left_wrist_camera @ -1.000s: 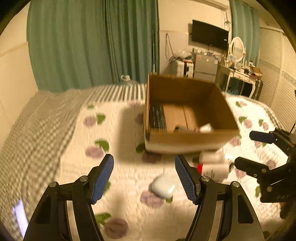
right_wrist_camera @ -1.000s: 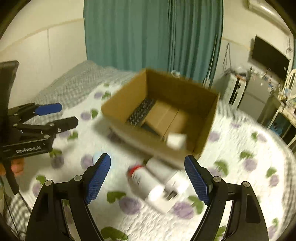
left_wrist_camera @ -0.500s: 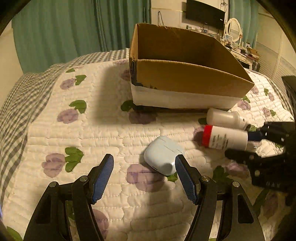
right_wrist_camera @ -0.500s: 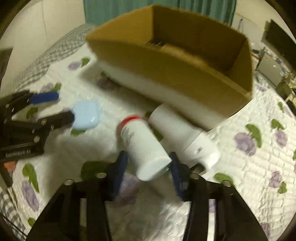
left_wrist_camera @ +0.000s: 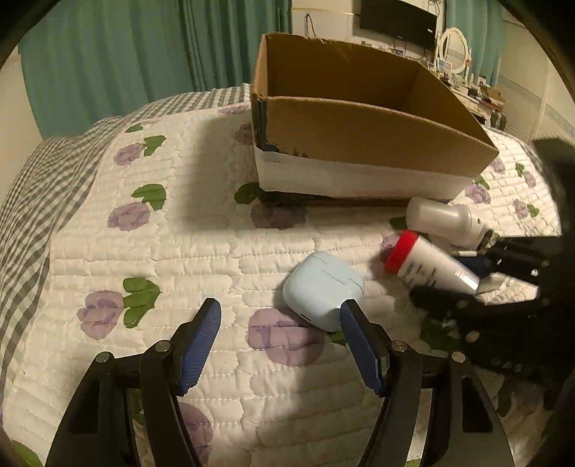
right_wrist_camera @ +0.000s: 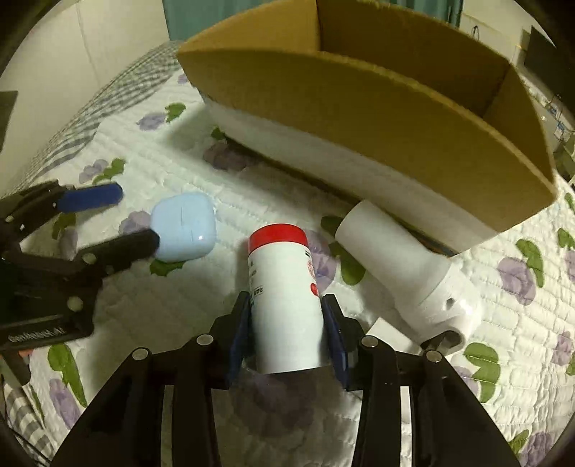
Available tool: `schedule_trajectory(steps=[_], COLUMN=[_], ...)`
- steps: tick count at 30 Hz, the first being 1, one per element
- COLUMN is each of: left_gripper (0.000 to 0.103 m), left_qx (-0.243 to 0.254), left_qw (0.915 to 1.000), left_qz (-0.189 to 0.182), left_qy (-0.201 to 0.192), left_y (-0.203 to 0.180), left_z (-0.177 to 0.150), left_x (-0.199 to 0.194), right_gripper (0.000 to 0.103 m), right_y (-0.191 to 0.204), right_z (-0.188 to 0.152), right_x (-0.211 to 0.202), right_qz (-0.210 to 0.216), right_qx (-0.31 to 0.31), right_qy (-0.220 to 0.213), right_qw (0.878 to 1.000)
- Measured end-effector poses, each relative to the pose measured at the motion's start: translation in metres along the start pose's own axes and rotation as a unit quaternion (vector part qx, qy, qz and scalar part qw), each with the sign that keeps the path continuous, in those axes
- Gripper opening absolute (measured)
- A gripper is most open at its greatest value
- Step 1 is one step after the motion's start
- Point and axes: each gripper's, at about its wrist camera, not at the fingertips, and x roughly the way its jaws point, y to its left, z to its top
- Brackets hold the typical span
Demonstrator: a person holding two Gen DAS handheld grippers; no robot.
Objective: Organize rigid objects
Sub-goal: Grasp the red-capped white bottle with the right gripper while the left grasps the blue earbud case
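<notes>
The cardboard box (left_wrist_camera: 363,133) sits open-topped in the upper middle of the left wrist view, its near wall brown above and white along the base. From this low angle only the bare inner walls show; whatever lies on its floor is hidden.

Just below the box's lower right corner, a plain white bottle (right_wrist_camera: 402,266) lies on its side, close against the box wall. Beside it, lower in the frame, lies the red-capped white bottle (right_wrist_camera: 284,287), cap pointing toward the box. The right gripper (right_wrist_camera: 287,337) has its jaws clamped on the base end of this bottle, one blue pad pressed to each side. In the left wrist view the same bottle shows at the right edge, tilted with the cap end raised.

A pale blue earbud case (left_wrist_camera: 323,291) rests on the bed, left of the two bottles and well apart from the box. The left gripper (left_wrist_camera: 280,345) has its jaws wide apart and empty, the right-hand pad just beside the case's lower edge.

Everything lies on a white quilted bedspread (left_wrist_camera: 172,244) printed with purple flowers and green leaves, with grey gingham cloth (left_wrist_camera: 39,186) at its left edge. Teal curtains (left_wrist_camera: 143,54) hang behind, and a dark wall-mounted screen (left_wrist_camera: 399,18) and a round mirror (left_wrist_camera: 452,46) show at the upper right.
</notes>
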Motion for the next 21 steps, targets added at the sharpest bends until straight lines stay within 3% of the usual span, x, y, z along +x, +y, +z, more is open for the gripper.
schedule_trajectory(steps=[4,13,17,19,20,21], left_gripper=[0.072,0.072,0.072,0.068,0.056,0.056], left_qx=[0.013,0.040,0.056,0.064,0.067,0.072], left_qw=[0.9998,0.9977,0.9974,0.9973,0.9972,0.9970], left_qz=[-0.008,-0.009,0.002,0.000,0.000,0.001], left_qy=[0.012,0.054,0.046,0.036,0.032,0.028], left_y=[-0.008,-0.024,-0.029,-0.032,-0.033,-0.034], left_z=[0.004,0.021,0.017,0.013,0.012,0.011], left_x=[0.005,0.042,0.042,0.039,0.037,0.034], right_gripper=[0.037,0.037,0.037,0.037,0.037,0.037], right_y=[-0.015,-0.019,-0.021,-0.020,-0.019,-0.018], right_z=[0.000,0.002,0.000,0.000,-0.001,-0.001], right_x=[-0.019,-0.027,-0.031,-0.033,-0.035,-0.036], right_qz=[0.002,0.006,0.005,0.001,0.001,-0.001], right_qx=[0.031,0.041,0.045,0.044,0.044,0.044], right_qy=[-0.031,-0.043,-0.046,-0.047,-0.048,-0.051], right_qw=[0.999,0.998,0.998,0.998,0.998,0.998])
